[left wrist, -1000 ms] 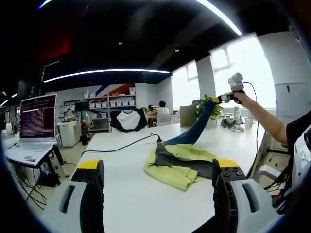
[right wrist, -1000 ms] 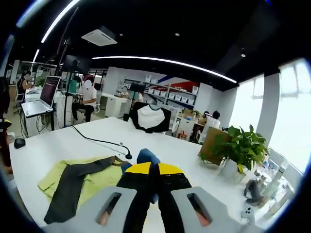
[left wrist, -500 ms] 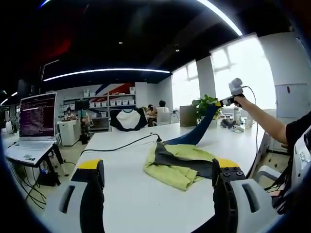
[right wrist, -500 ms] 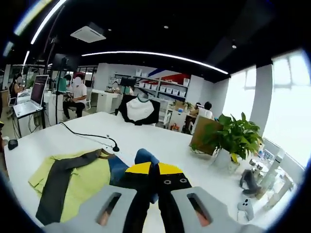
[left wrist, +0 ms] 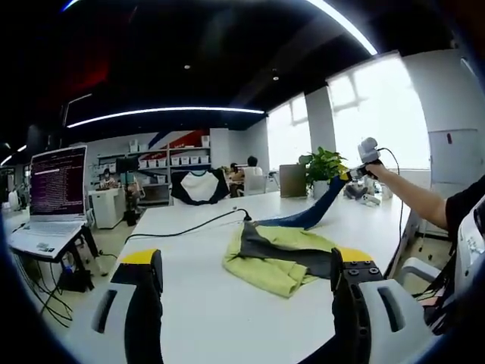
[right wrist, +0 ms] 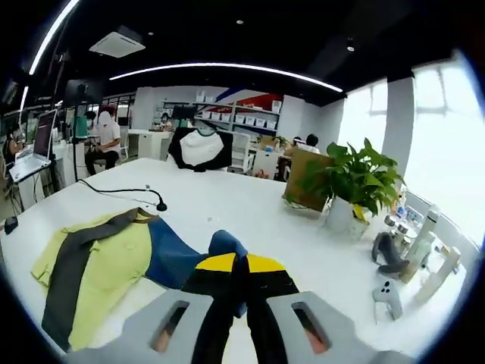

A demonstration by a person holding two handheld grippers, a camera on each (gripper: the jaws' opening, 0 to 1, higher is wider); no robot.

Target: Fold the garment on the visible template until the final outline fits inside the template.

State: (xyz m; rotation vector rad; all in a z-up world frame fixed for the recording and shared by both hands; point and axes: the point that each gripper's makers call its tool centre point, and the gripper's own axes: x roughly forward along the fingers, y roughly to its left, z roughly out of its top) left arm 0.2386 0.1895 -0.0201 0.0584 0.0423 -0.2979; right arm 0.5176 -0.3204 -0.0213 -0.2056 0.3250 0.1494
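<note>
— Two grippers, and only one is working. The left gripper (left wrist: 246, 284) is hanging over the near edge of the white table (left wrist: 189, 303), jaws spread wide, gripping nothing.

— And the garment (left wrist: 280, 254)?

— It is lying mid-table in a yellow-green and dark grey heap, while the right gripper (left wrist: 353, 174), clenched on the blue sleeve (left wrist: 318, 208), is carrying it out sideways and lower than a second ago; the sleeve was rising steeply then, now it is slanting close to the tabletop.

— So it is being spread, not folded yet?

— That is my reading: early work, flattening first.

— What is the right gripper view adding?

— The blue panel (right wrist: 170, 254) is opening flat beside the green, and the potted plant (right wrist: 348, 186) is standing close ahead. I am seeing no template outline on the table.
</note>
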